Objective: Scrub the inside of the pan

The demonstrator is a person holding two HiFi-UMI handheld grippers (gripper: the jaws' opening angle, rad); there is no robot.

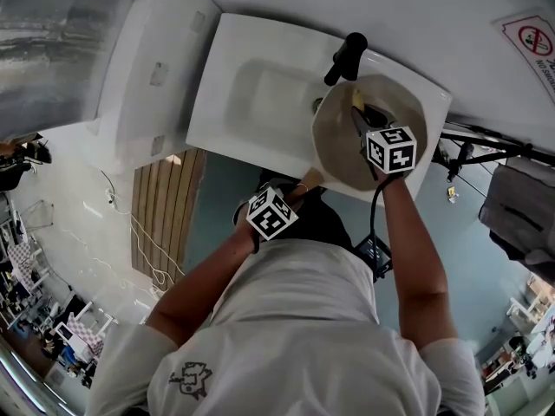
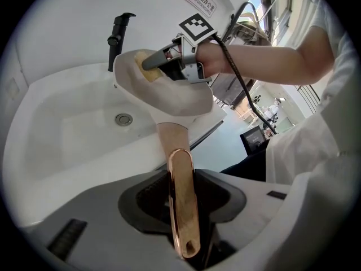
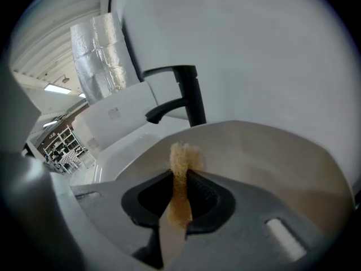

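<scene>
A cream pan is held tilted over the right end of the white sink. Its copper-coloured handle runs back between the jaws of my left gripper, which is shut on it. In the head view, the left gripper sits at the pan's near side. My right gripper reaches into the pan and is shut on a tan sponge. In the left gripper view the sponge lies against the far inner wall of the pan, held by the right gripper.
A black faucet stands just behind the pan, close to its far rim. The sink's basin and drain lie to the left of the pan. A white wall backs the sink. Cables and a stand are at the right.
</scene>
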